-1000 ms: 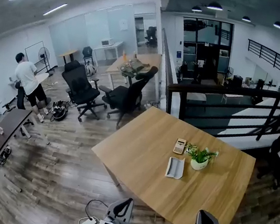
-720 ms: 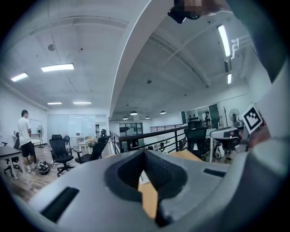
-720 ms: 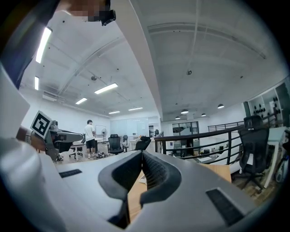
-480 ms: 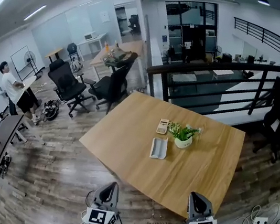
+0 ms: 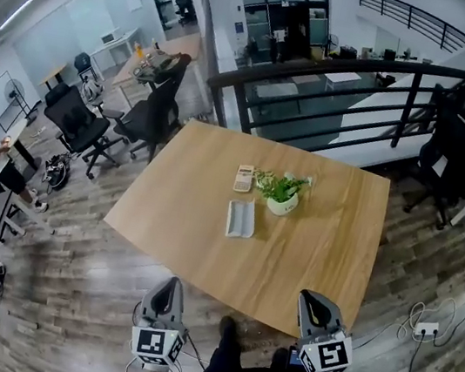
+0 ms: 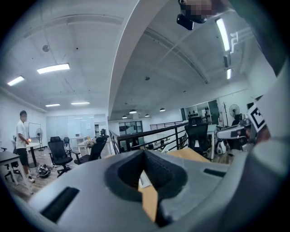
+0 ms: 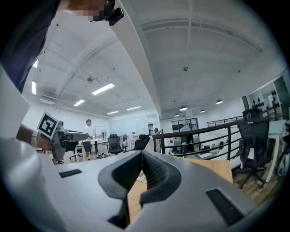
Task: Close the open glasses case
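The left tool (image 5: 168,288) and right tool (image 5: 312,302) are pressed together, empty; the open glasses case (image 5: 240,218) lies farther off on the table (image 5: 329,241).

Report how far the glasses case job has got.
Done: nothing. The case lies open on the table, beside the plant.
In hand: nothing. The left gripper and right gripper are both shut and empty, by the table's near edge, well short of the case.
Left: reach the case and fold its lid shut.
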Tool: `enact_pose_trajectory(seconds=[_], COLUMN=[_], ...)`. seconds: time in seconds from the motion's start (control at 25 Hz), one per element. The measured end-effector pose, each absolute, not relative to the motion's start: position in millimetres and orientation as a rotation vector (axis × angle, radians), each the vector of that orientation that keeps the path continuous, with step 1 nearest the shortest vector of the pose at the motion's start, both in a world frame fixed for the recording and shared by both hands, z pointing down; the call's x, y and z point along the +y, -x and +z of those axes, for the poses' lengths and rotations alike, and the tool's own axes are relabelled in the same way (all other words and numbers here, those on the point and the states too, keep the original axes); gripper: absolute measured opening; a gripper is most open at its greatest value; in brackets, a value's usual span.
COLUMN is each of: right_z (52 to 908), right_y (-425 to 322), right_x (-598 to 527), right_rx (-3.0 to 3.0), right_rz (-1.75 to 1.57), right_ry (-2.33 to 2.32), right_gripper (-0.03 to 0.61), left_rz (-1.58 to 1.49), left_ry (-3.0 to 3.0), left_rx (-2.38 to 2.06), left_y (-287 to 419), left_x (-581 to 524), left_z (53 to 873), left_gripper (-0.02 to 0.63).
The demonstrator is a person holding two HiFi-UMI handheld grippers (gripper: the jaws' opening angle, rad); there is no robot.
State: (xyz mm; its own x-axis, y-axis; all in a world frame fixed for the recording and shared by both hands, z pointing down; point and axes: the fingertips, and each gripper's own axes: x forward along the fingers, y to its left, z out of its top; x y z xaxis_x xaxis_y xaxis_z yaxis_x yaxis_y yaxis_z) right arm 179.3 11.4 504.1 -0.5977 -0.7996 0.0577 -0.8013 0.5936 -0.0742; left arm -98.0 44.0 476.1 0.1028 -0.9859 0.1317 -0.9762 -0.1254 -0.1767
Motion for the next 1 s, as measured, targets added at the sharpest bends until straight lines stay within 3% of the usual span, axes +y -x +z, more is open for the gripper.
enact_pose_trajectory(seconds=[0.56, 1.0], right_z=[503, 496], right_y=[-72, -17], right_x=[-76, -119], right_rx=[-2.566, -2.496], right_rz=[0.123, 0.127], right_ry=[-1.553, -1.602], right_gripper=[0.015, 0.015], left_rz=[-0.247, -0.212], left_ry=[2.48, 2.549], left_rx=[1.835, 1.819], left_y=[189, 250], left_x=[-88, -130], left_z=[485, 491], left_gripper=[0.0, -0.001])
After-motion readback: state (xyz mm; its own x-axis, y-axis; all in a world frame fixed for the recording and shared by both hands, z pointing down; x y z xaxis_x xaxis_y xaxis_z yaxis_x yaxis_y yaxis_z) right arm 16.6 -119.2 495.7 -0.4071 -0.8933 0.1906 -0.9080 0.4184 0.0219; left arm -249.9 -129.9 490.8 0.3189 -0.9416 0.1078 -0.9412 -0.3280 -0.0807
